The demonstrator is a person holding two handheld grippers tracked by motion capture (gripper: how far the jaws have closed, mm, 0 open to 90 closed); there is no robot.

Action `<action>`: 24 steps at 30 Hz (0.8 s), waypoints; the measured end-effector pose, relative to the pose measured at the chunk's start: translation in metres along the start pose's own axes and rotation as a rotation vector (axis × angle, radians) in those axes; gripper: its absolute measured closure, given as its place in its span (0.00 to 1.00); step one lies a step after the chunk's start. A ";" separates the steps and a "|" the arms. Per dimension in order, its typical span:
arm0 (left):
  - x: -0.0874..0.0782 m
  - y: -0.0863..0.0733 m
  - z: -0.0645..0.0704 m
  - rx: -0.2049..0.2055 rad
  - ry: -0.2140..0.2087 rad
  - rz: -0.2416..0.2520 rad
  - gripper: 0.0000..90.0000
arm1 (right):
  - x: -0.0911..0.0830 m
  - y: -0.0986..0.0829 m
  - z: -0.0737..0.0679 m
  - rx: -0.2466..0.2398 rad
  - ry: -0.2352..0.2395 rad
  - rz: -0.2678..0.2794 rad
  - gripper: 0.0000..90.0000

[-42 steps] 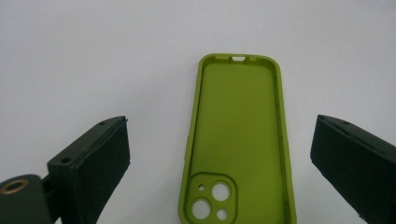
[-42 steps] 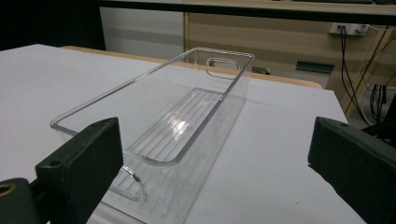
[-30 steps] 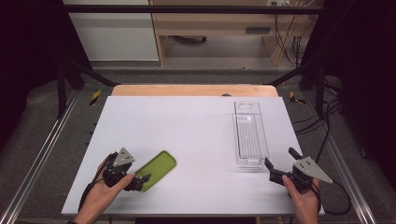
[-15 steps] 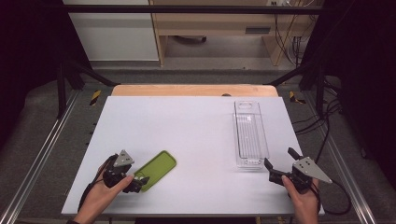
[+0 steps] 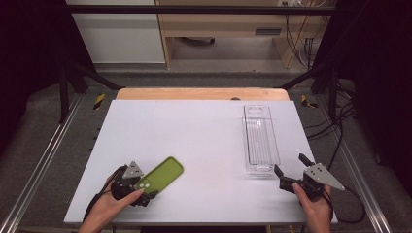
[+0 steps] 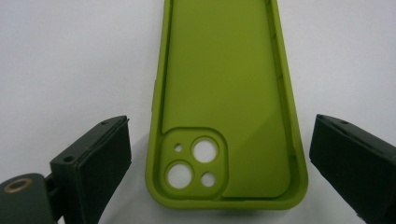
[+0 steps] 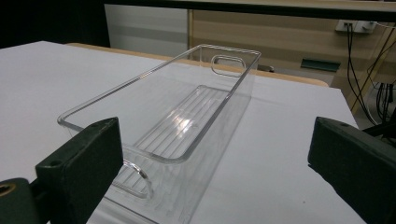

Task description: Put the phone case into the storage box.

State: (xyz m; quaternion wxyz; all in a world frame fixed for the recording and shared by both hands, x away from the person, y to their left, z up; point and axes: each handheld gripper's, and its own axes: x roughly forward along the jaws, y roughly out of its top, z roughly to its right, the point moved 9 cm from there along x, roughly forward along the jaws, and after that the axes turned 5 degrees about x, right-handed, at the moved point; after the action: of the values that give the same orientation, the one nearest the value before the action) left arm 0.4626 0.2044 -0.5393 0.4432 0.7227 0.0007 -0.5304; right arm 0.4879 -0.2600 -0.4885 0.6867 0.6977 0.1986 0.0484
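Left tongs (image 6: 215,163) spread wide around matte green phone case (image 6: 224,102); right tongs (image 7: 215,172) spread before ribbed clear tray (image 7: 187,121).

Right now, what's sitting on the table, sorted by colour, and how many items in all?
Green: 1, the phone case, lying open side up between the jaws of the open left gripper.
Clear: 1, the plastic tray, empty, just ahead of the open right gripper.
Total: 2 items on the white table.
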 end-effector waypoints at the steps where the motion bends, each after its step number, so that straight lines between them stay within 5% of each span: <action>1: 0.000 0.000 0.000 0.003 -0.001 0.002 0.05 | 0.000 0.000 0.000 0.002 0.001 -0.002 0.04; 18: 0.012 0.000 0.002 0.017 -0.028 0.020 0.06 | 0.000 0.000 0.000 0.001 0.003 0.000 0.04; 24: 0.010 0.000 0.002 0.012 -0.031 0.031 0.16 | 0.000 0.000 -0.001 0.001 0.004 0.000 0.04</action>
State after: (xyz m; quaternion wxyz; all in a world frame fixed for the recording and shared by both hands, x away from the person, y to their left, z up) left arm 0.4653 0.1989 -0.5471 0.4471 0.7170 -0.0206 -0.5344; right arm 0.4875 -0.2593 -0.4884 0.6859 0.6980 0.1999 0.0494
